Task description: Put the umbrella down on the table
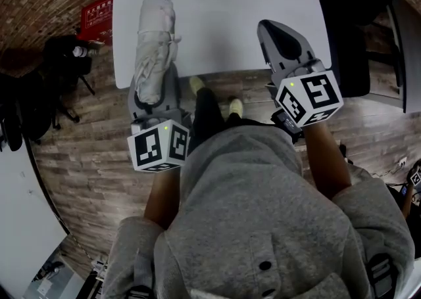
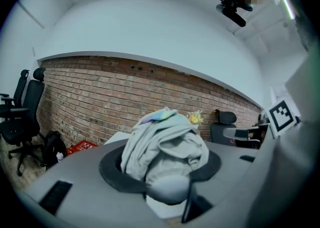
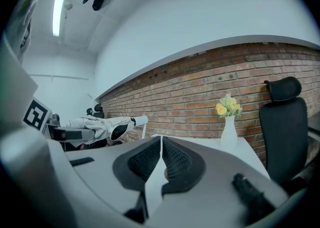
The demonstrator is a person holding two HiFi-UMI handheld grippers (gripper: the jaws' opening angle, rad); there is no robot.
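Note:
The folded light-grey umbrella point(image 1: 155, 45) lies lengthwise in my left gripper point(image 1: 152, 97), its white tip pointing away over the left part of the white table point(image 1: 223, 2). The jaws are shut on the umbrella's bundled near end point(image 2: 165, 149), with the dark pads on either side of the fabric. My right gripper point(image 1: 281, 40) hangs over the table's near edge at the right, with nothing between its closed pads point(image 3: 172, 159). In the right gripper view the umbrella point(image 3: 102, 127) sticks out level above the table at the left.
A white vase of yellow flowers point(image 3: 229, 124) stands at the table's far end by the brick wall. A black office chair point(image 3: 282, 122) is to the right of the table. A red crate point(image 1: 97, 14) and black bags point(image 1: 62, 58) sit on the wooden floor at the left.

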